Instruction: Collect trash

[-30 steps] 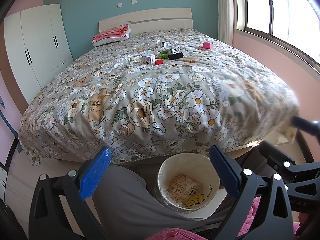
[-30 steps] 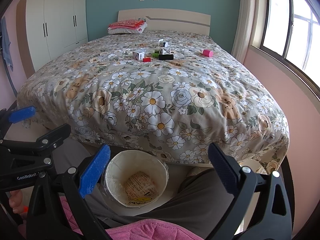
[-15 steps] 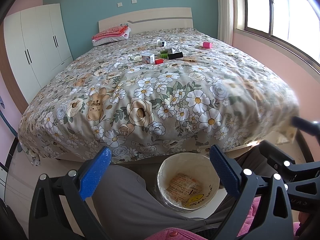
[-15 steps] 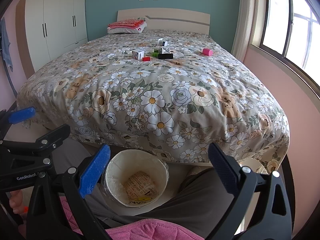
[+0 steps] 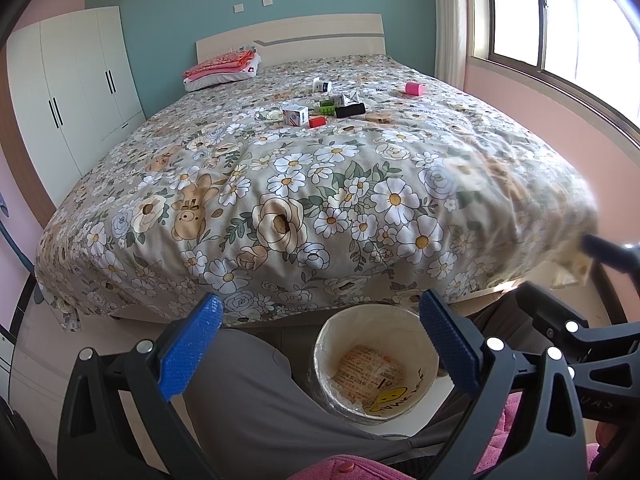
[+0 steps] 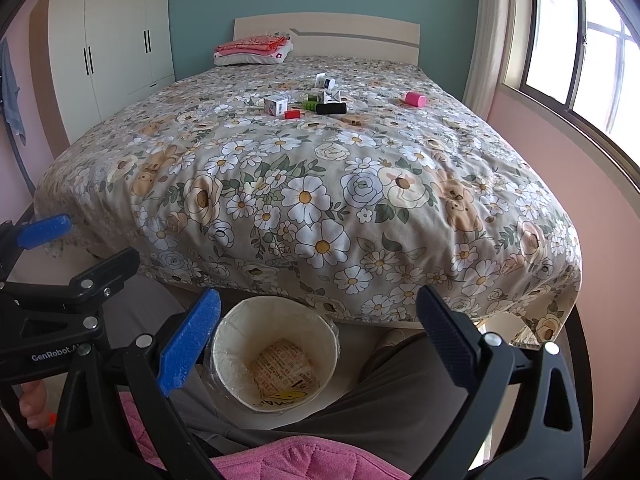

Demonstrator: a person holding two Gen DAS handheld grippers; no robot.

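Note:
Several small trash items lie far off on the floral bed: a white box [image 5: 295, 114], a red piece [image 5: 317, 121], a black cylinder [image 5: 350, 110], a green piece [image 5: 327, 107] and a pink cylinder [image 5: 414, 88]. The white box [image 6: 276, 103], the black cylinder [image 6: 331, 109] and the pink cylinder [image 6: 414, 98] also show in the right wrist view. A cream waste bin [image 5: 374, 364] lined with plastic stands on the floor between my knees, with a printed wrapper inside; it also shows in the right wrist view [image 6: 274, 354]. My left gripper [image 5: 320, 344] and right gripper [image 6: 318, 340] are both open and empty, low above the bin.
The bed [image 5: 280, 184] fills the room's middle, with a folded pink pile [image 5: 222, 68] at the headboard. A white wardrobe [image 5: 68, 92] stands left, a window [image 5: 560, 20] and pink wall right. My grey-trousered legs [image 5: 256, 400] flank the bin.

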